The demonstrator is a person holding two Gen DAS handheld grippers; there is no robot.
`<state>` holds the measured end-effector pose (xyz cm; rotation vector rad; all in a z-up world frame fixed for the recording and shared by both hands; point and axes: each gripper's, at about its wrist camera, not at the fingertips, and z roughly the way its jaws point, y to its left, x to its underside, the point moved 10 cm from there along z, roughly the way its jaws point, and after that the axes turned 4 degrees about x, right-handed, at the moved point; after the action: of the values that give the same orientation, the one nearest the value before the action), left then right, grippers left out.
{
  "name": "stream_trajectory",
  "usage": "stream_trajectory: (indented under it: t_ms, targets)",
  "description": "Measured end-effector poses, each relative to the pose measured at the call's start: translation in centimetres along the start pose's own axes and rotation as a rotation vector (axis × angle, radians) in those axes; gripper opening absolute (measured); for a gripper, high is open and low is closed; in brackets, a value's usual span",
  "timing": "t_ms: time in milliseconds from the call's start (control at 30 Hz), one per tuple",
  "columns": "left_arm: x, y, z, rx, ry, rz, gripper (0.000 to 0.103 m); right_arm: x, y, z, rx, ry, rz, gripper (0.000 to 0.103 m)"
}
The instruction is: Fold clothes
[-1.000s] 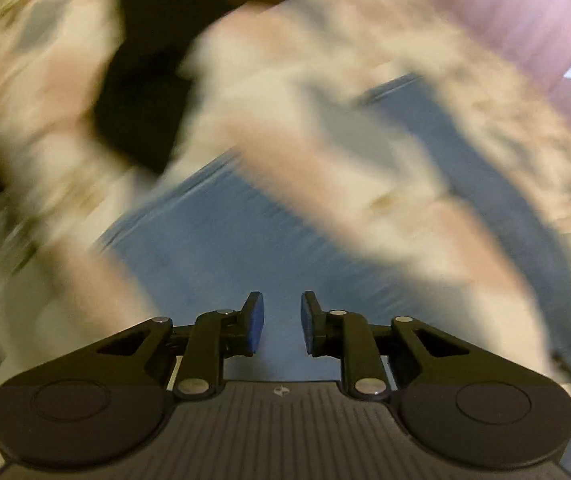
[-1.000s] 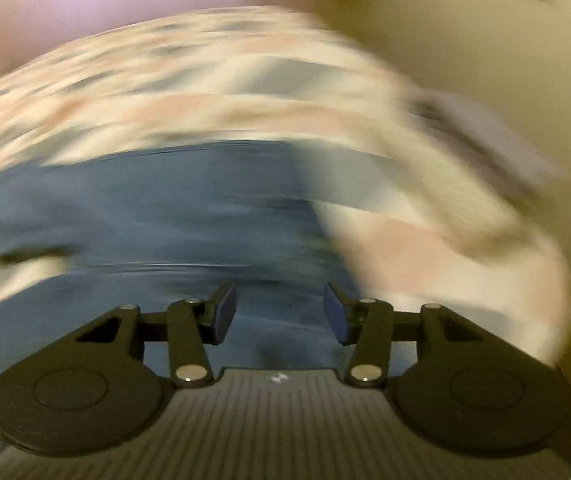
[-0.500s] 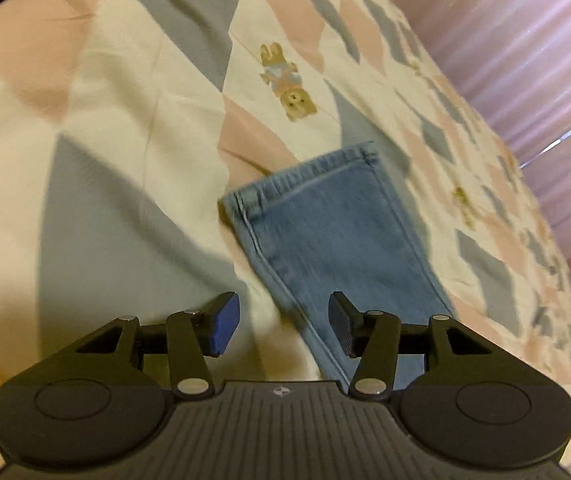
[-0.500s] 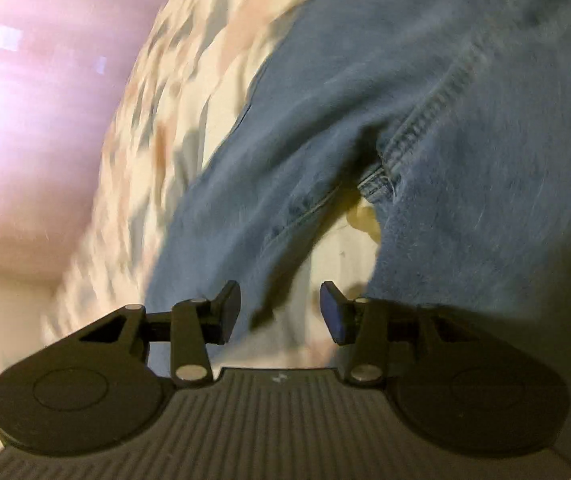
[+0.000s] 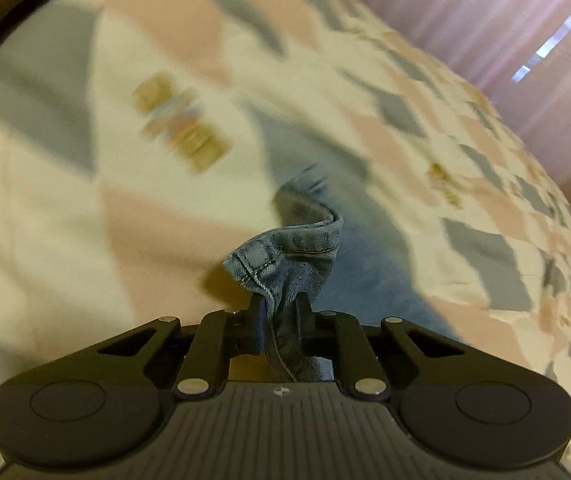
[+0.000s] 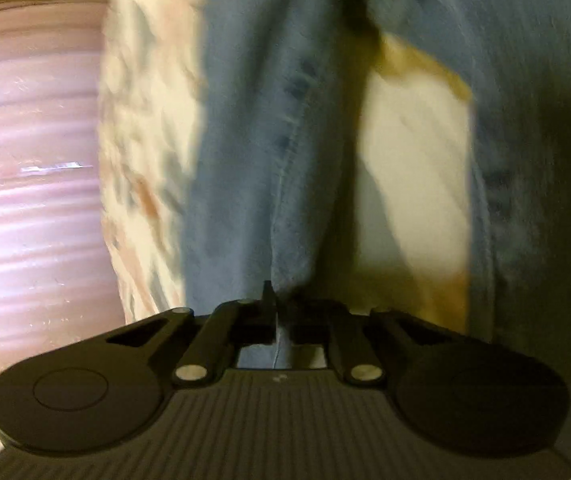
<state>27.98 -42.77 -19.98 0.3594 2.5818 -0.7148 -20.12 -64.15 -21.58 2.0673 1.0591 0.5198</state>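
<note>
A pair of light blue jeans lies on a bed. In the left wrist view my left gripper (image 5: 281, 312) is closing its jaws on the hem (image 5: 285, 248) of one jeans leg, and the bunched cuff sticks up between the pads. In the right wrist view my right gripper (image 6: 279, 300) is shut on the jeans (image 6: 253, 184) along a seam of the upper leg, and the denim stretches away from the pads. The other leg (image 6: 525, 120) fills the right side of that view.
The bedspread (image 5: 145, 208) is cream with pink and grey diamond patches and small bear prints. Pink curtains (image 5: 485, 28) hang beyond the far side of the bed, with a bright slit of window. The same curtains (image 6: 25, 180) fill the left of the right wrist view.
Both grippers were open over the jeans half a second ago. Now the left one pinches the leg hem and the right one is shut on the denim seam; the right view has rolled.
</note>
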Motion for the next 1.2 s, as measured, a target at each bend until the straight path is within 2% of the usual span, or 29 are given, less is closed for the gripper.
stream_trajectory:
  t_ms: [100, 133, 167, 233, 267, 300, 333, 367, 400, 433, 500, 600, 700, 767, 833, 933, 1000, 1033, 1100, 1200]
  targets:
    - [-2.5, -2.8, -1.4, 0.039, -0.042, 0.083, 0.011, 0.1, 5.7, -3.2, -0.035, -0.088, -0.263, 0.005]
    - [-3.4, -3.8, -2.3, 0.060, -0.070, 0.107, 0.011, 0.1, 7.2, -4.2, -0.039, -0.096, -0.313, 0.005]
    - [-4.5, -4.7, -3.4, 0.084, -0.102, 0.132, 0.012, 0.1, 7.8, -4.9, -0.029, -0.087, -0.336, 0.005]
    - [-5.8, -6.2, -5.5, 0.129, -0.157, 0.194, 0.013, 0.5, 7.3, -4.2, 0.062, -0.011, -0.395, 0.010]
    - [-5.9, -6.4, -6.2, 0.114, -0.176, 0.255, 0.014, 0.9, 6.7, -3.6, 0.116, 0.043, -0.424, 0.022]
    - [-5.6, -6.2, -6.1, 0.073, -0.178, 0.313, 0.015, 2.0, 4.7, -2.2, 0.200, 0.146, -0.439, 0.051]
    - [-4.8, -5.4, -5.2, 0.024, -0.151, 0.358, 0.017, 3.0, 2.5, -1.1, 0.287, 0.242, -0.409, 0.053]
    - [-3.7, -4.3, -4.1, -0.027, -0.107, 0.386, 0.019, 3.8, 1.1, -0.9, 0.311, 0.308, -0.373, 0.051]
    - [-2.5, -3.2, -3.1, -0.069, -0.059, 0.398, 0.019, 4.6, 0.7, -1.3, 0.277, 0.345, -0.364, 0.047]
    - [-1.2, -2.2, -2.2, -0.106, -0.009, 0.405, 0.019, 4.9, 0.9, -2.2, 0.239, 0.348, -0.383, 0.047]
    - [0.8, -1.3, -2.0, -0.151, 0.005, 0.433, 0.026, 4.3, 1.1, -4.7, 0.199, 0.313, -0.453, 0.053]
    - [2.5, -0.4, -3.6, -0.193, -0.007, 0.406, 0.038, 0.4, -0.6, -8.6, 0.211, 0.239, -0.482, 0.054]
    - [4.2, 1.4, -5.3, -0.304, 0.008, 0.450, 0.041, -6.3, -3.8, -12.1, 0.319, 0.155, -0.465, 0.054]
    - [5.2, 2.7, -6.2, -0.373, 0.028, 0.472, 0.042, -11.3, -6.0, -15.8, 0.398, 0.066, -0.467, 0.054]
    - [6.0, 3.9, -7.8, -0.437, 0.040, 0.452, 0.039, -16.0, -7.8, -19.4, 0.449, -0.035, -0.465, 0.054]
    - [8.4, 2.2, -10.9, -0.399, 0.040, 0.392, 0.038, -21.6, -10.4, -23.4, 0.476, -0.113, -0.459, 0.054]
    - [12.2, -0.3, -12.7, -0.347, 0.078, 0.382, 0.039, -24.0, -12.2, -23.9, 0.550, -0.107, -0.475, 0.053]
    - [14.4, -1.7, -13.6, -0.320, 0.100, 0.379, 0.039, -25.1, -13.2, -24.5, 0.618, -0.097, -0.487, 0.052]
    - [19.5, -4.4, -15.2, -0.280, 0.161, 0.356, 0.039, -25.4, -12.9, -24.9, 0.594, -0.060, -0.539, 0.052]
    - [26.7, -8.3, -17.6, -0.230, 0.253, 0.308, 0.039, -23.2, -10.4, -25.0, 0.536, 0.044, -0.723, 0.054]
